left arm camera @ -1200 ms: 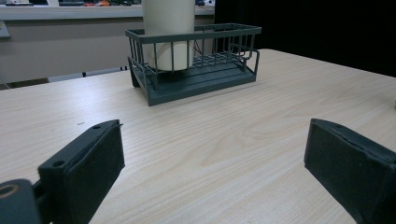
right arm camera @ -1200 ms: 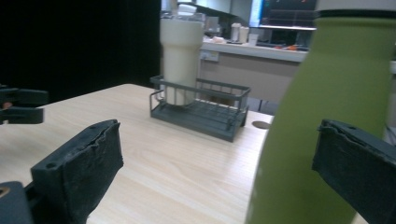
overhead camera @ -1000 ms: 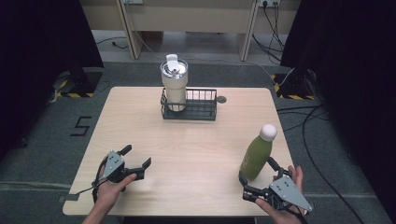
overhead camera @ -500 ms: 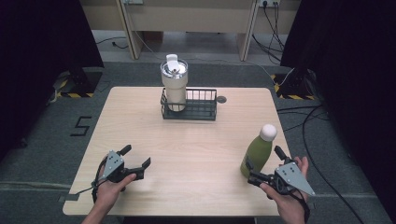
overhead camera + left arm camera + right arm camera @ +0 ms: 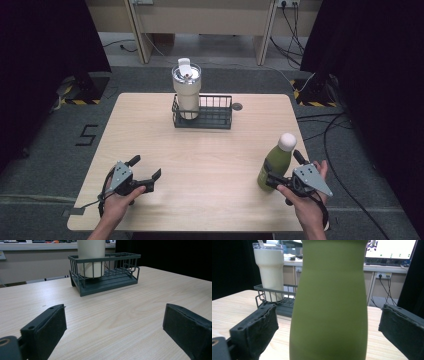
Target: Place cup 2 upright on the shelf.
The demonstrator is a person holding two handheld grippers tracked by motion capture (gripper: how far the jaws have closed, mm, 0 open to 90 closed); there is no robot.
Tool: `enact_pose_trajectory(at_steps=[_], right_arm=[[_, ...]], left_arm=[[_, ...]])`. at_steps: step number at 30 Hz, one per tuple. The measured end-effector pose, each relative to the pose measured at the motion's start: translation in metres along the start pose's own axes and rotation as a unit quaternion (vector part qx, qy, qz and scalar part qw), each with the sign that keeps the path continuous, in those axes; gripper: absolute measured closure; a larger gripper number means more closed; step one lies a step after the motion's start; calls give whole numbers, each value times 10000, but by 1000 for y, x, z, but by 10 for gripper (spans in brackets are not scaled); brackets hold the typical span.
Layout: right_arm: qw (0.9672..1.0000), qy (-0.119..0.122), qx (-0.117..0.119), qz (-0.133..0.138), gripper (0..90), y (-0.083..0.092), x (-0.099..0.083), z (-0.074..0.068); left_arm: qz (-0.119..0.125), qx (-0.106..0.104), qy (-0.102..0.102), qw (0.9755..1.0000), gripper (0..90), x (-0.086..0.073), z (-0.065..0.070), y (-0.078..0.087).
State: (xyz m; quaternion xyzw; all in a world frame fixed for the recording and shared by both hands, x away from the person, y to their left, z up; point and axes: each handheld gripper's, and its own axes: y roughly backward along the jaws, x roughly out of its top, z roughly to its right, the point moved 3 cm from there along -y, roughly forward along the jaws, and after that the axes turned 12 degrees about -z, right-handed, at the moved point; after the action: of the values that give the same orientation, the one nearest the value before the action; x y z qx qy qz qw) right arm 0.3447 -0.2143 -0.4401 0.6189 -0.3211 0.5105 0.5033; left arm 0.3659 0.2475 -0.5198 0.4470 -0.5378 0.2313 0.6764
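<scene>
1. Check your right gripper [image 5: 283,169]. Its jaws stand wide on either side of the bottle [image 5: 274,166], with a gap on each side in the right gripper view, so nothing is gripped yet. The jaws have just been closing a little with the bottle between them.
2. Locate the bottle. The green bottle with its white cap [image 5: 287,141] stands upright near the right front corner of the table [image 5: 150,150], just ahead of your right hand.
3. Note the grip height. The pads [image 5: 260,325] sit low on the body, below its narrower waist. A squeeze here on a smooth, curved wall could let the bottle slide or tilt as you lift.
4. Centre before closing. If one pad lands first, it probably pushes the bottle sideways; so near the table edge, a tipped bottle could roll off.
5. Check your left gripper [image 5: 147,169]. Its jaws are spread and hold nothing, near the left front of the table.
6. Look outward to the basket [image 5: 222,119] at the far middle of the table. The tumbler [image 5: 186,90] fills its left end; the right end is free.
7. Judge the transfer. If the bottle goes there, a low carry could catch the rim, and a drift left could knock the tumbler.
</scene>
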Motion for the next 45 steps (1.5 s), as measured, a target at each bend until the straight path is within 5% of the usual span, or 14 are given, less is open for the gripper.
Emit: enact_pose_trajectory(at_steps=[19,45], right_arm=[[9993,20,16,-379,203,-25,-12,0],[9987,243,-54,-439,224,-24,-8,1]], left_arm=[[-11,-17,1,10000,42,-1,0,0],[18,3,10,10000,65,0,-1,0]])
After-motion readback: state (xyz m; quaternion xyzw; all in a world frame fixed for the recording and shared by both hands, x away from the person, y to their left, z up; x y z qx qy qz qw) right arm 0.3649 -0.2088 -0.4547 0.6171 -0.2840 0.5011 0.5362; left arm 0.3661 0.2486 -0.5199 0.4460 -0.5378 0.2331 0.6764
